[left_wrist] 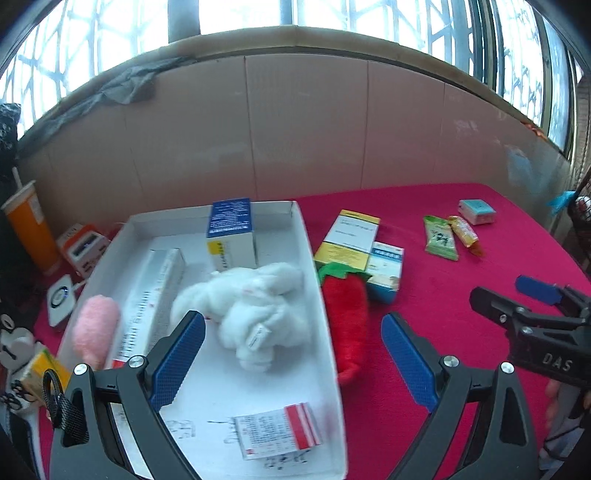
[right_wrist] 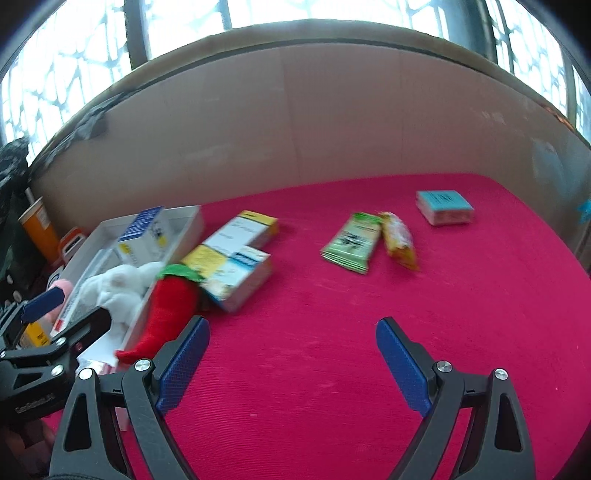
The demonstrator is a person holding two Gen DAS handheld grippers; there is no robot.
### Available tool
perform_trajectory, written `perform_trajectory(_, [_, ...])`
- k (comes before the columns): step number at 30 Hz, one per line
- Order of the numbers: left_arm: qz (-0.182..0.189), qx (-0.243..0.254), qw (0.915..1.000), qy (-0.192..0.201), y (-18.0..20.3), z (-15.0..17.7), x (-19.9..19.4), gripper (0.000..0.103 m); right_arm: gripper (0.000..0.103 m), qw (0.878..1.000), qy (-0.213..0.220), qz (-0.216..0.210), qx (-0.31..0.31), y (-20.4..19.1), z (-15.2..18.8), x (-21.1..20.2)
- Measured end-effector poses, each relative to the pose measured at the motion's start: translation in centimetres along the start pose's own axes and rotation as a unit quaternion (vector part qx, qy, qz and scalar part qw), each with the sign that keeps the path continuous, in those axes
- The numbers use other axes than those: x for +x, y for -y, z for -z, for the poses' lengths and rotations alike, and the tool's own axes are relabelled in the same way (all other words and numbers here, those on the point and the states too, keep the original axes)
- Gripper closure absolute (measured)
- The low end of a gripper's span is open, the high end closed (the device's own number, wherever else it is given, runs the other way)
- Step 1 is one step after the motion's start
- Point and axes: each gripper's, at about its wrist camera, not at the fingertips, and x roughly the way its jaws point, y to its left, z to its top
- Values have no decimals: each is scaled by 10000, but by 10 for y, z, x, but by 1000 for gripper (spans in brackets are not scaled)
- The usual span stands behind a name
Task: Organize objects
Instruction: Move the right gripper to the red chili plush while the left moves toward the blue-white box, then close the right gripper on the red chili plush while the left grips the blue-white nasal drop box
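Both grippers, left gripper (left_wrist: 293, 354) and right gripper (right_wrist: 293, 360), fingers wide, holding nothing, over red-clothed desk (right_wrist: 332, 332); white tray (left_wrist: 325, 295) near left edge, cardboard wall (right_wrist: 295, 122) behind.

Bright barred windows (left_wrist: 332, 14) above brown cardboard backing (left_wrist: 295, 129); red cloth-covered table (right_wrist: 332, 369).

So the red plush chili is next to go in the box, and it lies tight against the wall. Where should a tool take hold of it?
Grip the red plush chili across its thick red middle, coming from above with the right tool, which is open. It lies long along the white box wall, so the fingers should straddle its width. The tapered tip is thin, and the green top rests against the medicine boxes.
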Motion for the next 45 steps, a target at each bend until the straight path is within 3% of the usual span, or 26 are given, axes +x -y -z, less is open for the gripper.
perform_trajectory(4, [-97, -533, 9985, 59, -25, -1, -5, 7, 9, 9992, -193, -331, 83, 4, 4, 7])
perform_trajectory(9, [-422, -1156, 9924, 59, -65, 0, -12, 7, 9, 9940, -291, -946, -470, -33, 14, 15])
perform_trajectory(11, [-470, -1254, 9910, 62, -72, 3, -13, 7, 10, 9910, -451, -1221, -320, -43, 15, 23])
perform_trajectory(15, [-438, -1311, 9904, 36, -76, 9, -13, 7, 22, 9905, -549, -1262, 51, -49, 8, 42])
perform_trajectory(22, [-350, -1325, 9906, 32, -79, 10, -13, 7, 31, 9707, -1158, -1867, 976, -48, -1, 83])
perform_trajectory(29, [-368, -1354, 9901, -39, -80, 12, -9, 7, 37, 9753, -1111, -1742, 784, -65, -2, 90])
perform_trajectory(31, [-370, -1332, 9904, -53, -78, 12, -8, 7, 46, 9782, -1074, -1669, 606, -69, -3, 92])
perform_trajectory(32, [-372, -1313, 9906, -56, -77, 12, -8, 7, 67, 9786, -1065, -1706, 445, -73, -2, 92])
perform_trajectory(33, [-373, -1285, 9910, -57, -76, 11, -8, 7, 70, 9759, -1080, -1854, 407, -74, -1, 92])
perform_trajectory(37, [-331, -1068, 9937, -64, -62, 7, -6, 7, 73, 9787, -911, -1820, 265, -70, 0, 77])
perform_trajectory(41, [-135, -634, 9978, -137, -35, -1, 3, 7, 73, 9796, -689, -1820, 492, -35, -4, 55])
perform_trajectory(45, [181, -17, 9996, -223, 8, -12, 15, 7, 73, 9916, -482, -1102, 482, 23, -5, 24])
